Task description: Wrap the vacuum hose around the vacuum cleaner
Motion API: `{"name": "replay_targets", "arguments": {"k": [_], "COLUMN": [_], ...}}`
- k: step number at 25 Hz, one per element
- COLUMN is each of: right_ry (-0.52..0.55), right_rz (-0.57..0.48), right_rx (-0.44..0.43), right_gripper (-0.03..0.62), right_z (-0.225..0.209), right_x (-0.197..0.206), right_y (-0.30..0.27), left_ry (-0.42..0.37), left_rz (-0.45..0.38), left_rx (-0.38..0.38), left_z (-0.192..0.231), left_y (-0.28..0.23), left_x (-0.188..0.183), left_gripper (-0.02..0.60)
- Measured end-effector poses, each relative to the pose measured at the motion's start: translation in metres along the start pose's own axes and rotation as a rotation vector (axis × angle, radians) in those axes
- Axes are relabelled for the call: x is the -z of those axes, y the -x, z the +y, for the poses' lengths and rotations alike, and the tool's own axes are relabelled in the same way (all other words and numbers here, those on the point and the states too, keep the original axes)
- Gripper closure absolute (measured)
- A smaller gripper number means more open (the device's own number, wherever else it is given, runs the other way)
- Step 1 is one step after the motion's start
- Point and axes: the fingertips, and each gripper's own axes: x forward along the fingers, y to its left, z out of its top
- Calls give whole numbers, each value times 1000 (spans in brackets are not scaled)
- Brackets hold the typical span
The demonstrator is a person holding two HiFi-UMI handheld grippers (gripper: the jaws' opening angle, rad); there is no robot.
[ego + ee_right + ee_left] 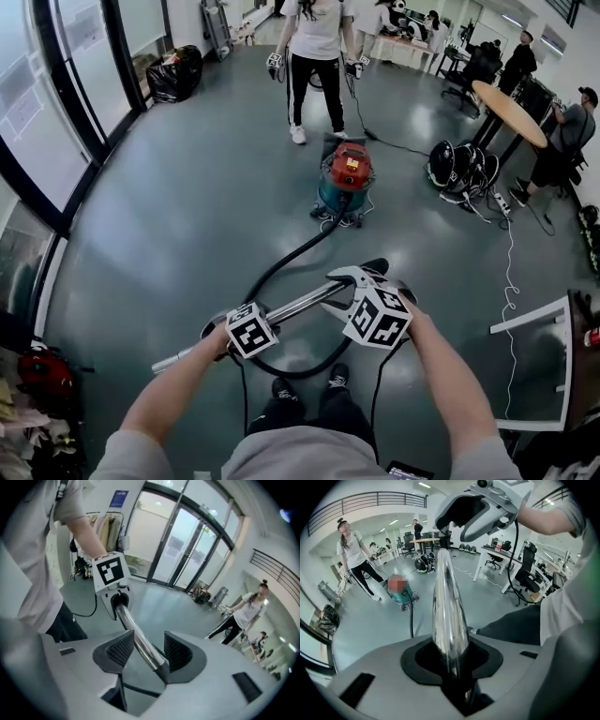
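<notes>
The red and teal vacuum cleaner [345, 178] stands on the grey floor ahead of me. Its black hose [291, 258] runs back toward my feet and loops under a chrome wand tube [291, 307]. My left gripper [225, 335] is shut on the tube; in its own view the tube [447, 602] rises out of the left gripper [452, 653], with the vacuum cleaner [399, 588] beyond. My right gripper [349, 291] straddles the upper end. In the right gripper view the tube [136, 637] lies between the open right gripper [145, 651], its pads standing off it.
A person [317, 47] with grippers stands just behind the vacuum. Black bags [176, 73] sit by the glass wall at left. A round table [511, 111], dark gear [459, 167], a white cable [511, 281] and a white frame [544, 366] are at right.
</notes>
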Motion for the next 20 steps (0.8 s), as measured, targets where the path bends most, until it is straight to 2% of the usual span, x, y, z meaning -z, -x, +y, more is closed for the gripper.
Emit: {"name": "replay_targets", "arguments": {"k": [4, 8, 11, 15, 20], "right_ry": [-199, -360, -476, -658, -848], "right_rz": [-81, -130, -175, -273, -402], "right_rx": [66, 52, 64, 73, 55], "right_gripper": [407, 407, 407, 407, 407], "right_z": [3, 29, 47, 64, 81], "right_x": [10, 32, 45, 50, 58], "right_y": [8, 14, 22, 36, 60], "left_ry": [93, 168, 238, 335, 390], "left_rz": [-64, -79, -104, -179, -266], "left_rx": [-26, -72, -83, -98, -115], "left_z": [3, -7, -27, -58, -104], "left_y": [-8, -9, -6, 1, 3], "left_x": [-3, -10, -15, -25, -47], "left_gripper": [451, 451, 451, 451, 451]}}
